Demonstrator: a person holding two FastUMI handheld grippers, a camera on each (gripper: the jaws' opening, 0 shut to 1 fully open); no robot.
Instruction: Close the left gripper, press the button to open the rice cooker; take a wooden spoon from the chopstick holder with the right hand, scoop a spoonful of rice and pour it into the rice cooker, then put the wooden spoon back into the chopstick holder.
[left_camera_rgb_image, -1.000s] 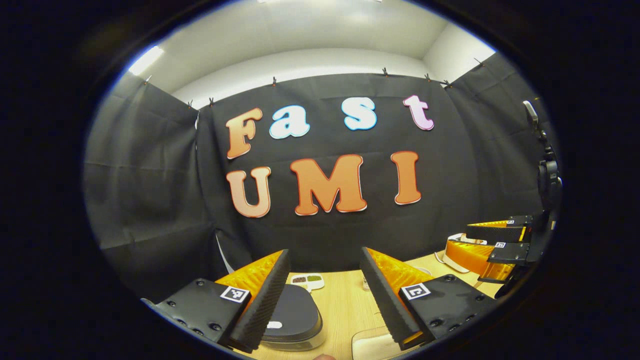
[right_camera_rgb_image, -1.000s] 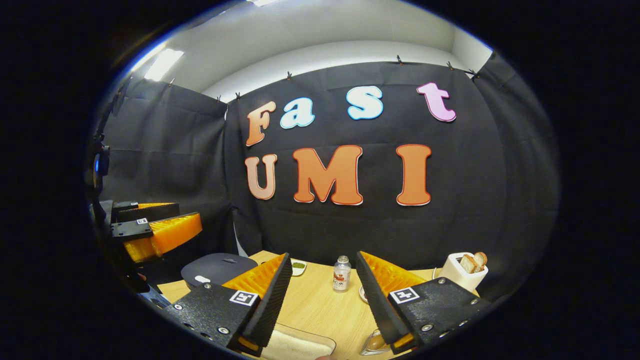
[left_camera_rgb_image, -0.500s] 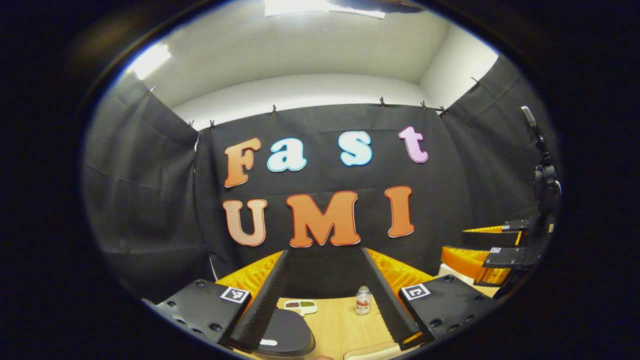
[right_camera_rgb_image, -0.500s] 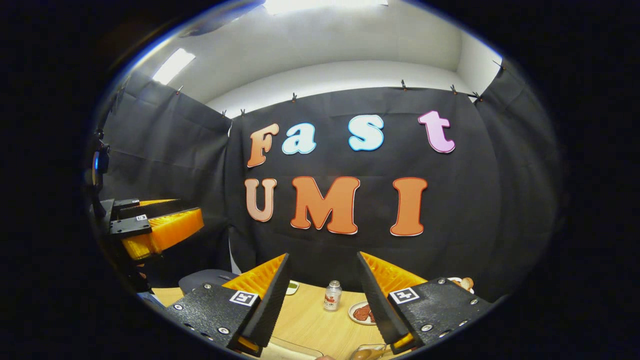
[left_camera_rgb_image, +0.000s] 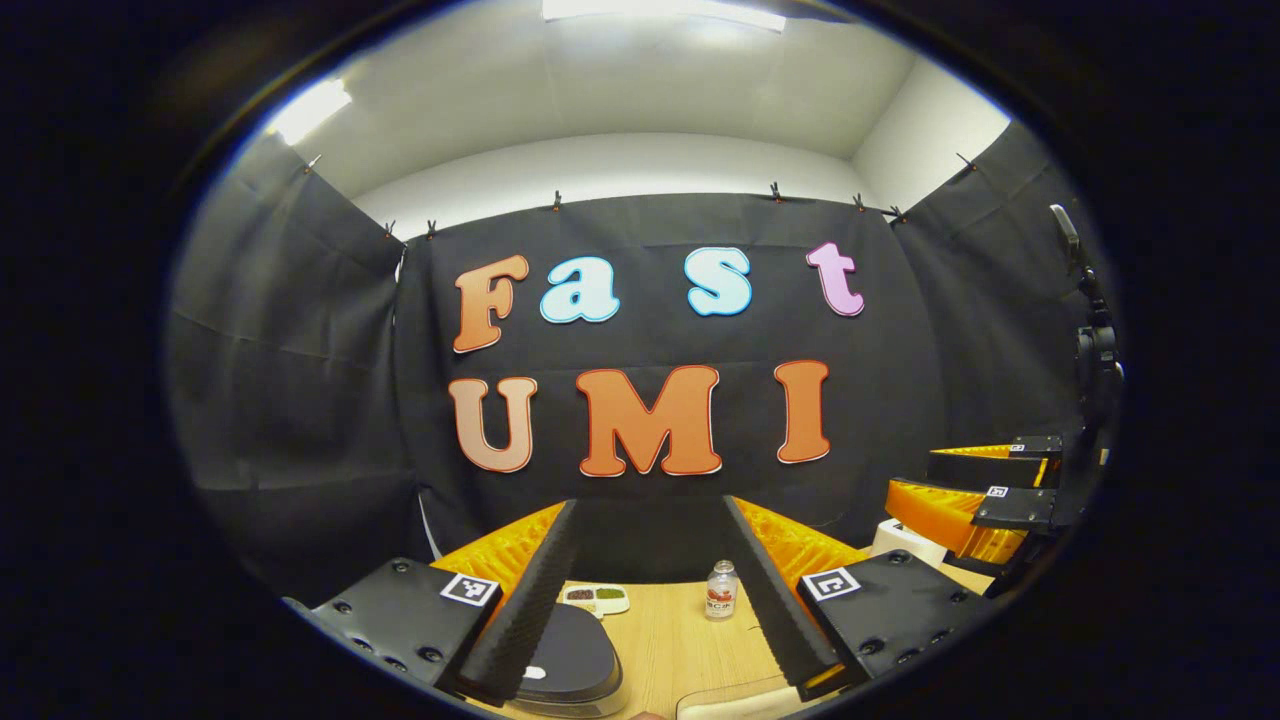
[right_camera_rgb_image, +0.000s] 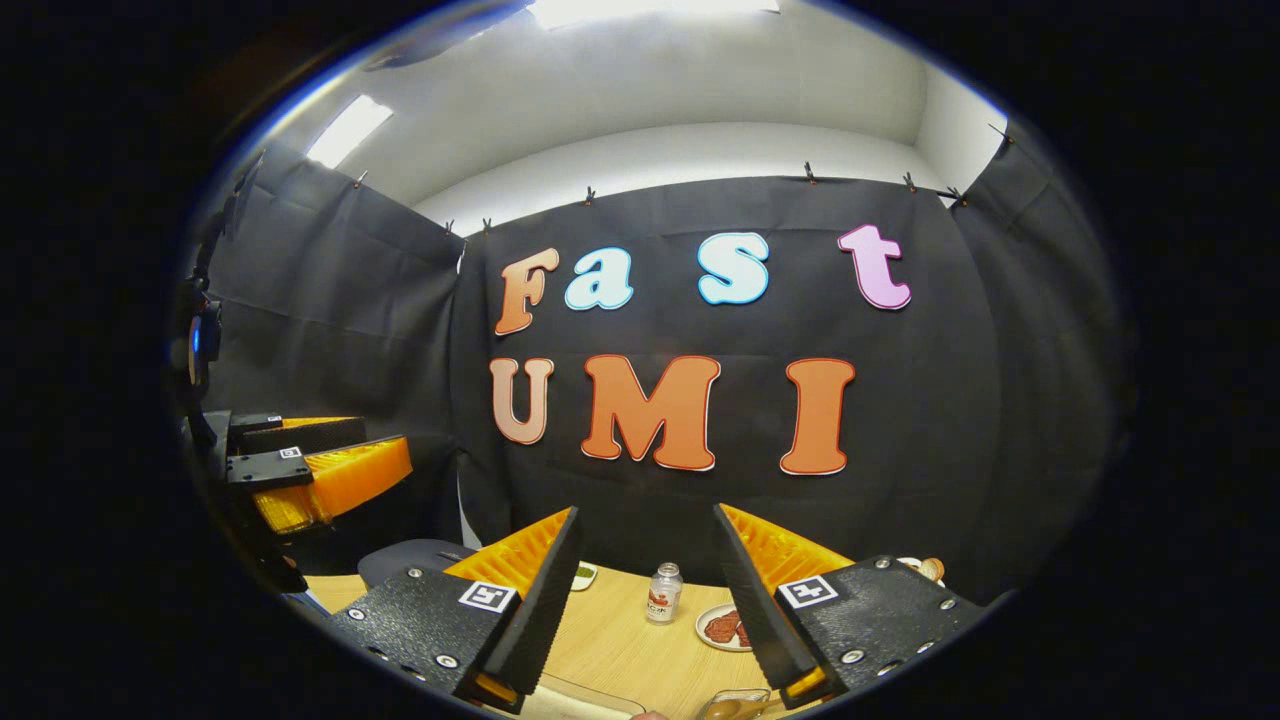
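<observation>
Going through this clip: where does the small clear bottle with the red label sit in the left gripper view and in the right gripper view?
Left gripper view: the bottle stands on the wooden table, low and right of centre, close by the left gripper's right-hand finger.
Right gripper view: the bottle stands low at centre, between the right gripper's open fingers.
Shared landmark: the dark rice cooker, left of the bottle.

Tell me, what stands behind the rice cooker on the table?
Behind the rice cooker lies a small divided dish with dark and green contents. The left gripper finger covers the cooker's left part.
</observation>
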